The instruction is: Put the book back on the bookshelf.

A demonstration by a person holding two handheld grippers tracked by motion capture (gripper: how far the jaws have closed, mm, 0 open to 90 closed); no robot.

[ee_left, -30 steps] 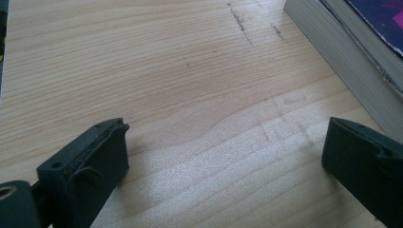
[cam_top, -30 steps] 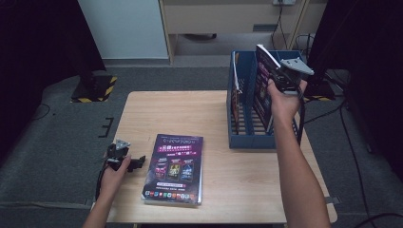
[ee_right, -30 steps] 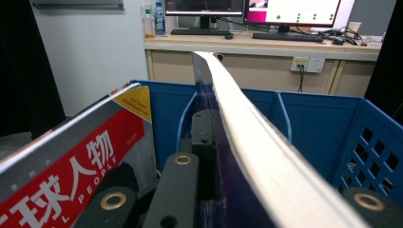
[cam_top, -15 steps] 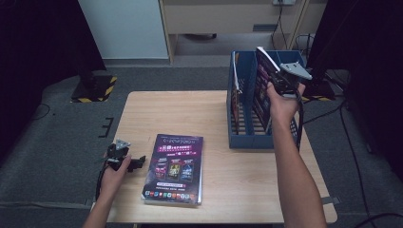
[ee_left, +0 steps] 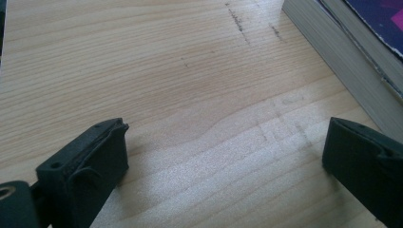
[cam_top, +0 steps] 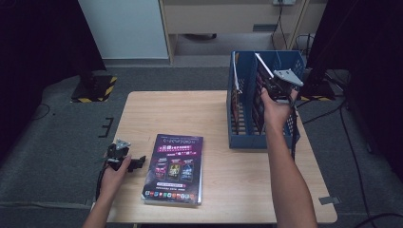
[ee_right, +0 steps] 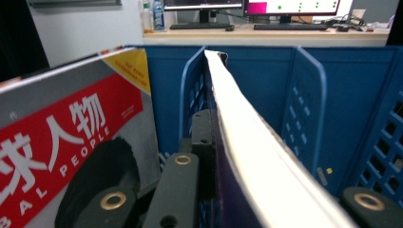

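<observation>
My left gripper (cam_top: pixel 124 160) sits on the table (cam_top: pixel 190 109) near my edge, jaws wide apart, nothing between them. In its own view, bare wood lies between the jaws and the page edges of the stack (ee_left: pixel 347 57) run past on the right.

Just beside it, the stack (cam_top: pixel 175 168): at least two books flat under a purple cover; I can't tell how many exactly. Likely heavy and stiff for one pinch; I'd grip at the spine edge, one book at a time.

Farther off, my right gripper (cam_top: pixel 273 90) is clamped on one book (cam_top: pixel 262 71) tilted in the blue rack (cam_top: pixel 247 137). Thin, glossy cover, so probably floppy and slippery; the hold is at the edge. The rack counts one, with several slots. A magazine (ee_right: pixel 62 133) with a red cover stands in the next slot.
</observation>
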